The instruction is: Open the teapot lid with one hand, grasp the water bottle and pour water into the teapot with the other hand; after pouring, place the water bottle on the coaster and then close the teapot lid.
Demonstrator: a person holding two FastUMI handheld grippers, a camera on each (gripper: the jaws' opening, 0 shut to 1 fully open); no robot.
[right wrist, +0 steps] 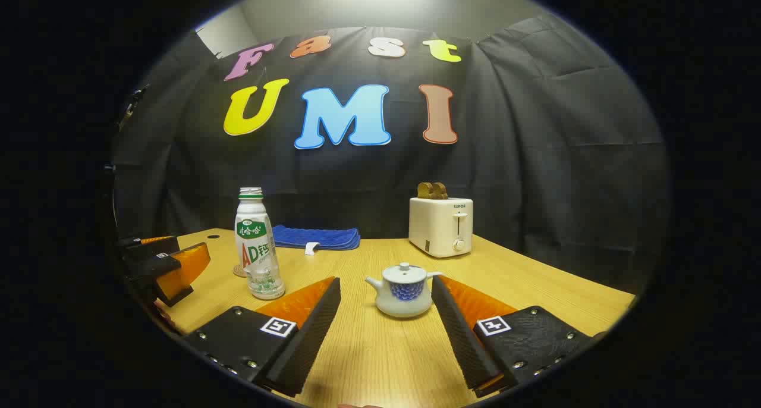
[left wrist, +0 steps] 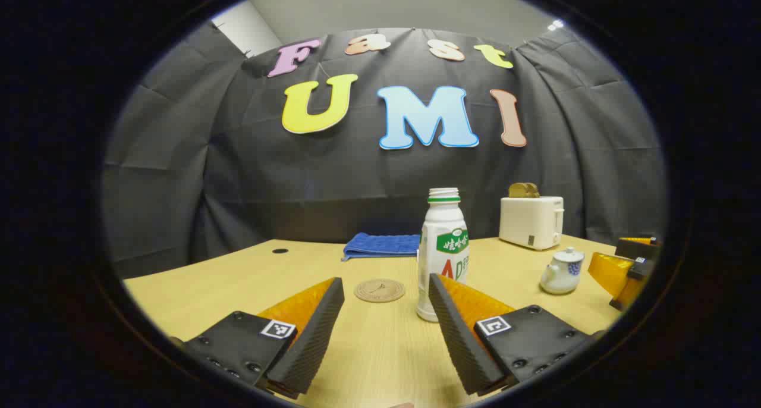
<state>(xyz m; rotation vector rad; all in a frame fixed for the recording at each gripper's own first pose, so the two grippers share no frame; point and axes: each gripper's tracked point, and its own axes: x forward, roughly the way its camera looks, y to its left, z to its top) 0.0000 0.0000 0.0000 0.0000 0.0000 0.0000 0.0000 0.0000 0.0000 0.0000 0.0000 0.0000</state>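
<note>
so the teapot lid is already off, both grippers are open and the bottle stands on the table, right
Not quite: the lid is on the teapot, as the right gripper view shows. The rest holds: the left gripper and right gripper are open, and the bottle stands upright on the table.

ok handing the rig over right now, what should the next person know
Left tool: open, holding nothing, aimed at the water bottle.
Right tool: open, holding nothing, facing the teapot.
Bottle stands uncapped on the table, beside the coaster. Teapot lid is on.
Done: nothing.
Left: lift lid, grasp bottle, pour, set bottle on coaster, close lid.
</note>
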